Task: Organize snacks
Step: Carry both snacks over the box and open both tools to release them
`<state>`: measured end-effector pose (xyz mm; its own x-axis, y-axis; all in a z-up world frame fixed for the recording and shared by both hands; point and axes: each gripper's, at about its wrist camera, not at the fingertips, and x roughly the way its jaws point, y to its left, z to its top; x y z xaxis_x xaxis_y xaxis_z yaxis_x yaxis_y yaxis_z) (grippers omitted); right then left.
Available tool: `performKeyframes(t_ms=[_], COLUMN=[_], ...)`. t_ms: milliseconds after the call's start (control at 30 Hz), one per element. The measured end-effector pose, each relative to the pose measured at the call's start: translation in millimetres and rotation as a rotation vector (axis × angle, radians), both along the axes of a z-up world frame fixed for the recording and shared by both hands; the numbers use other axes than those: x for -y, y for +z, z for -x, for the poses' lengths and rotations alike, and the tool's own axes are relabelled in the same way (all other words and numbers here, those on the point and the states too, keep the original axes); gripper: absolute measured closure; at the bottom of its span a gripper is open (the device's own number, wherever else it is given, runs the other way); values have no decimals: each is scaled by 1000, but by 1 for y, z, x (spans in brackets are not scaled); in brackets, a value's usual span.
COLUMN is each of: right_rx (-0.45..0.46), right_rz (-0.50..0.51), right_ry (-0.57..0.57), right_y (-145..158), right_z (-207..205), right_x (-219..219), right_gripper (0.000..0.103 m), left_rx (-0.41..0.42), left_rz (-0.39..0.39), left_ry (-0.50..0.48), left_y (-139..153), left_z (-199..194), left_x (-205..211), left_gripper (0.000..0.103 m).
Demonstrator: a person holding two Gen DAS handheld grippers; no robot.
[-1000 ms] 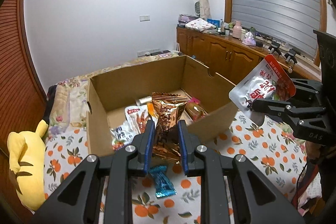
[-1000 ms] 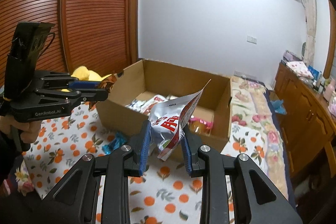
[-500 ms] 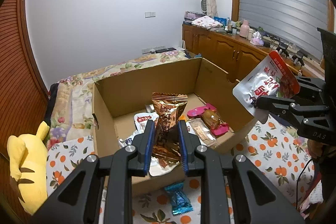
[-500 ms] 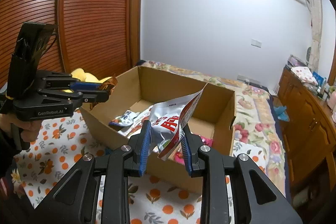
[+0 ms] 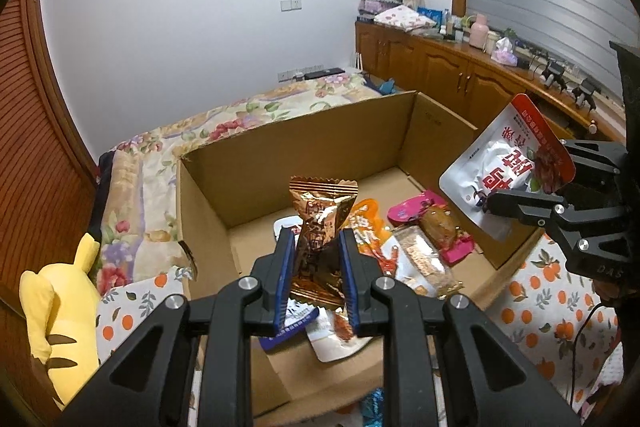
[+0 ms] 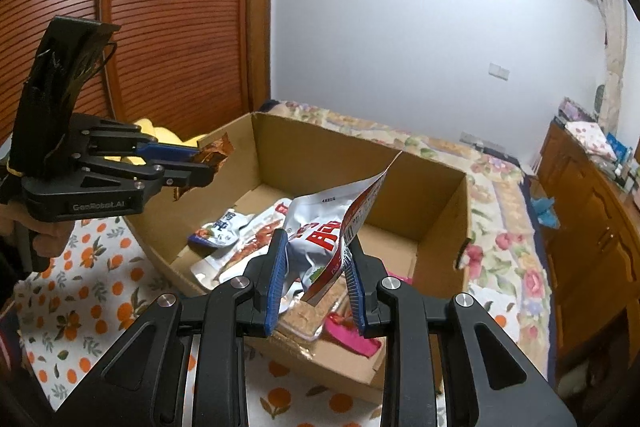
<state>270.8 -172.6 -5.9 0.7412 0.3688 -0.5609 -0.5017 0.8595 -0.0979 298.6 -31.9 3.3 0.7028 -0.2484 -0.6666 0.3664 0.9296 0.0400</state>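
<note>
Both grippers were loaded above the open cardboard box (image 5: 304,143): left gripper (image 5: 314,267) clamped a bronze foil packet (image 5: 322,223), right gripper (image 6: 316,275) a white-and-red pouch (image 6: 328,227). Release should follow.

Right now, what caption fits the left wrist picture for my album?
Left gripper holds a golden snack packet over the cardboard box; right gripper brings a white pouch.

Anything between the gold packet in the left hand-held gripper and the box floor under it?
Yes. In the left wrist view, the gold packet hangs over a white-and-blue pouch and other packets lying in the cardboard box.
</note>
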Motion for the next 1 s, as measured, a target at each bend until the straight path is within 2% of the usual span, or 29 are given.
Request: performKeyframes(t_ms=[467, 700, 833, 900, 1000], right_rx=[-101, -120, -132, -141, -157], right_rz=[49, 125, 130, 119, 98], right_ry=[13, -17, -42, -60, -77], right_y=[-21, -27, -26, -27, -27], right_z=[-44, -54, -59, -63, -65], right_x=[-17, -25, -23, -20, -17], right_gripper=[77, 76, 75, 69, 66], left_rx=[-31, -17, -6, 2, 4], left_rz=[-27, -2, 12, 22, 28], left_ry=[19, 48, 60, 63, 63], left_y=[-10, -9, -7, -7, -7], left_z=[-25, -25, -22, -19, -15], left_x=[1, -9, -15, -18, -19], left_gripper=[78, 63, 55, 54, 53])
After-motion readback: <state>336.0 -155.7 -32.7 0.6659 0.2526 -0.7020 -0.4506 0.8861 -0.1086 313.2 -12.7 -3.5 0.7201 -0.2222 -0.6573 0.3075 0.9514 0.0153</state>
